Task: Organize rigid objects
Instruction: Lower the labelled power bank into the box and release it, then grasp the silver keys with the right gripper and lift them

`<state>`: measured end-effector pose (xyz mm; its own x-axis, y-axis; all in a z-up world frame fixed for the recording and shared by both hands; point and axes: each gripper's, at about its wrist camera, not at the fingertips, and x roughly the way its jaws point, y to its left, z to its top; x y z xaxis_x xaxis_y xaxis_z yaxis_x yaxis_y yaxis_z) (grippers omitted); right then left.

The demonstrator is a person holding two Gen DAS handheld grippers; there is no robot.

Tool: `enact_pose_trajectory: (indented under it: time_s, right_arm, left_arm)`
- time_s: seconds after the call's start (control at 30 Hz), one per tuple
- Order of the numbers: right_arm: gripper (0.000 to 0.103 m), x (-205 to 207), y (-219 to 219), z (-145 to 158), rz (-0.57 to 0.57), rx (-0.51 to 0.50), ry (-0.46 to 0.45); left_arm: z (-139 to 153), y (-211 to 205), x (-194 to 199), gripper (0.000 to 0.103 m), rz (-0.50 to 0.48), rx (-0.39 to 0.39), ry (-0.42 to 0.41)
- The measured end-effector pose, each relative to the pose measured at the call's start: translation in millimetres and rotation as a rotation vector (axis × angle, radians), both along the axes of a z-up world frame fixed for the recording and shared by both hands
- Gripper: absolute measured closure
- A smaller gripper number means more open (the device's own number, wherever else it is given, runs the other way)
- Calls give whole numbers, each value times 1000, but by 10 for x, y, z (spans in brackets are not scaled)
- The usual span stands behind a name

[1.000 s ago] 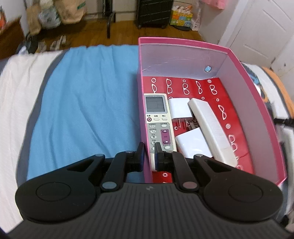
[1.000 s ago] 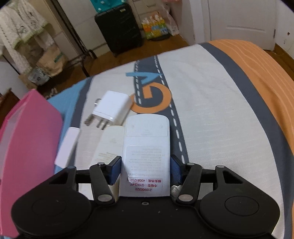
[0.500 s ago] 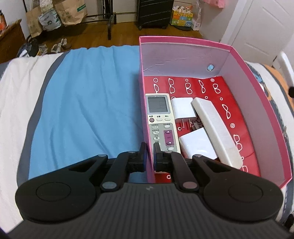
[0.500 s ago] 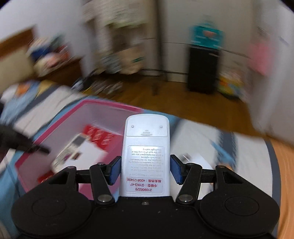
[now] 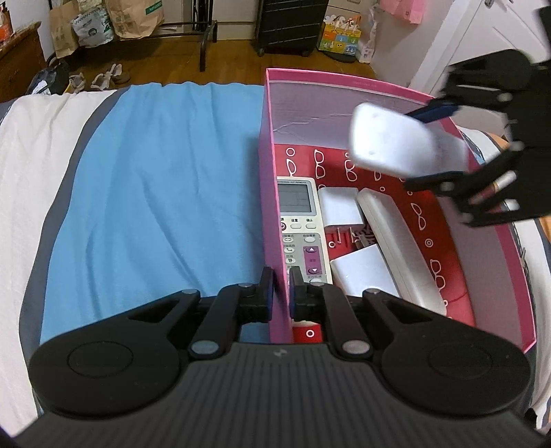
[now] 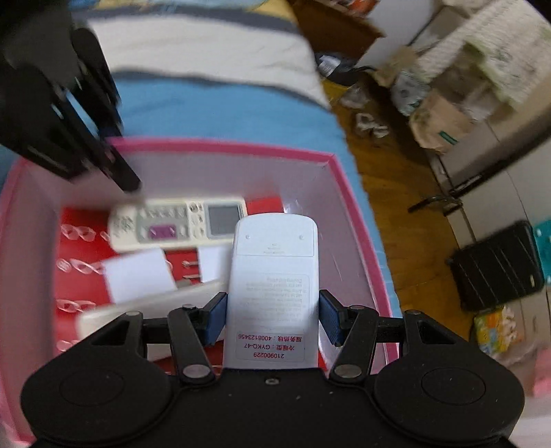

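A pink box [image 5: 272, 213] with a red patterned floor sits on the bed. Inside lie a buttoned remote [image 5: 299, 227], two white plug adapters [image 5: 339, 210] and a long white device [image 5: 399, 248]. My left gripper [image 5: 280, 287] is shut on the box's left wall near its front corner. My right gripper [image 6: 272, 318] is shut on a white remote [image 6: 272, 272], held back side up above the box [image 6: 354, 193]. The white remote also shows in the left wrist view [image 5: 396, 141], hovering over the far right of the box.
The box rests on a blue blanket [image 5: 155, 193] over a white sheet. Past the bed's end is wooden floor [image 5: 227, 65] with a black suitcase [image 5: 289, 24], paper bags [image 5: 134, 17] and shoes. A white door [image 5: 482, 41] stands at the right.
My right gripper has carried the white remote from the bed over to above the box and turned to face into it. My left gripper has kept its hold on the box wall.
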<state>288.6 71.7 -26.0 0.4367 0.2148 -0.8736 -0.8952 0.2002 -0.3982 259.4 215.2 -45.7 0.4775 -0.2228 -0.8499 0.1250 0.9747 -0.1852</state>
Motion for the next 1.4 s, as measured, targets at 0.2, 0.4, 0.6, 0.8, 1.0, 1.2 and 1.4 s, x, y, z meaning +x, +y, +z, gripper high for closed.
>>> enact_pose_trajectory:
  time_s: [0.2,0.4,0.6,0.8,1.0,1.2,1.4]
  right_arm:
    - [42,140,-30,-180,9,-22,21]
    - [42,101,-132,-151,-24,20,9]
    - [39,-131,-477,254,-190,209,-41]
    - [35,-252,-1221,700,-599,468,74]
    - [34,-329,-2197,544,-972,623,351]
    - [34,-539,-2899,-84,-1254,688,538]
    - [33,-767,-3148,-574,-1344,513,429]
  left_arm:
    - [9,21,-14,94,4,-14,-3]
    - [-4,15,-21,95,10,-12,-3]
    - [-9,-3,-10,94,21,-8,9]
    - [-24,-5,28,95,52,-16,20]
    - [-18,-114,12,95,44,43,11]
    - [-5,-171,15,95,48,79,14]
    - [1,-180,23,95,57,79,21]
